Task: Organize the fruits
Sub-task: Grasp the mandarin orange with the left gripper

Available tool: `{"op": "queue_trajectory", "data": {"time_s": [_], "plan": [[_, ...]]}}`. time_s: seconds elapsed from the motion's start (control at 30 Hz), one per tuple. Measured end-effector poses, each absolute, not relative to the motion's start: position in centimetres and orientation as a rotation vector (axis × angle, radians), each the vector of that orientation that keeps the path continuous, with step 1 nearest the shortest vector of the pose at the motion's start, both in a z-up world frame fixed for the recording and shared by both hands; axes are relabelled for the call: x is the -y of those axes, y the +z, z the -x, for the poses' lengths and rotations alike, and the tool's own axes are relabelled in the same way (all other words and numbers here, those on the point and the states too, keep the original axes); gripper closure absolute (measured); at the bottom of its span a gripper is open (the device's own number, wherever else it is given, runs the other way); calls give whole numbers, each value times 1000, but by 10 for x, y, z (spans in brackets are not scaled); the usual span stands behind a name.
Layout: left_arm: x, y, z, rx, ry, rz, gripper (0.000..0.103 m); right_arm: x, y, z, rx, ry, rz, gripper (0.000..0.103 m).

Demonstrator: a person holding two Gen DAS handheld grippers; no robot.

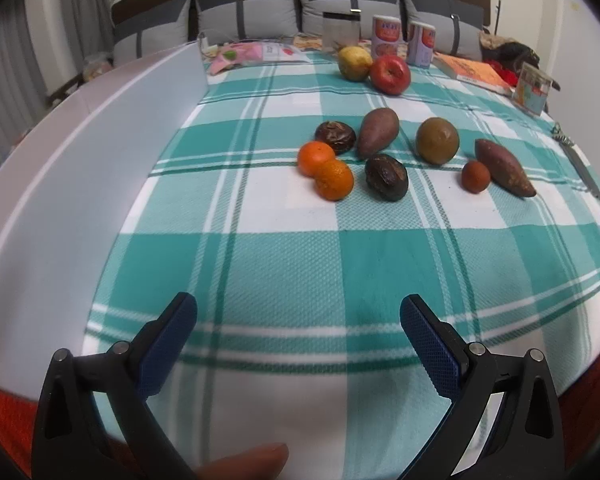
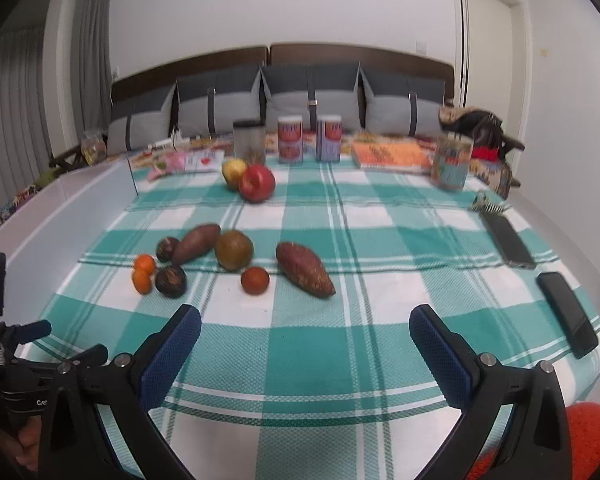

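Observation:
Fruits lie grouped on a teal-and-white checked cloth (image 1: 284, 264). Two oranges (image 1: 326, 170) touch each other beside two dark wrinkled fruits (image 1: 386, 177). Behind them rest a sweet potato (image 1: 378, 132) and a green-brown round fruit (image 1: 437, 141). To the right are a small reddish fruit (image 1: 475, 176) and a second sweet potato (image 1: 504, 168). Farther back, a red apple (image 1: 390, 75) touches a yellow fruit (image 1: 354, 63). My left gripper (image 1: 298, 320) is open and empty, well short of the fruit. My right gripper (image 2: 305, 330) is also open, near the second sweet potato (image 2: 305, 269).
A white panel (image 1: 100, 168) borders the cloth on the left. Two cans (image 2: 310, 139), a clear jar (image 2: 249, 140), an orange book (image 2: 392, 156) and a patterned cup (image 2: 451, 163) stand at the back. Two dark phones (image 2: 566, 312) lie at the right. Grey cushions line the headboard.

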State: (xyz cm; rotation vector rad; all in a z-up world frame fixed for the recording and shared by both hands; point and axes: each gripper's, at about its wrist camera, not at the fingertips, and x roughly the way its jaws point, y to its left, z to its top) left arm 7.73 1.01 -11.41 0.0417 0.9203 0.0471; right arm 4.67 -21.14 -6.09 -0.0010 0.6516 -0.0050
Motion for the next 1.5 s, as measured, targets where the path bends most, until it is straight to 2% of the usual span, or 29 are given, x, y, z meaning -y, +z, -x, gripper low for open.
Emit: {"op": "queue_trajectory", "data": {"time_s": [0.13,0.47,0.67,1.0,1.07,1.1,1.13,1.2,1.27,1.33,1.5], "plan": [[-6,-131,-94,-955,48,-67,1,214,-94,-73,-775,-7,-38,0],[-16,-142,-99,-972,26,3,0,216,-141,-86,-910,-10,-17,0],[-17,-141,-102,-981,0,-9,0,218,-148,-90,-934,-20,-17,0],[-28,-130,-167,-942,-138,59,4,218,-147,-91,-949,-14,-19,0],[-24,-131,-174,-934,-150,37,11,218,-147,-91,-949,-11,-17,0],[-21,-132,-177,-935,-160,24,30,218,-147,-90,-948,-10,-16,0],[-18,-134,-180,-947,-169,9,45,218,-148,-90,-947,-10,-15,0],[-15,-133,-182,-932,-167,-10,45,217,-148,-91,-947,-10,-14,0],[-18,-133,-184,-927,-168,17,50,217,-148,-91,-947,-11,-11,0],[-21,-131,-182,-919,-196,50,74,217,-148,-90,-946,-11,-8,0],[-28,-126,-165,-955,-209,53,74,230,-141,-94,-950,21,-72,0]]}}
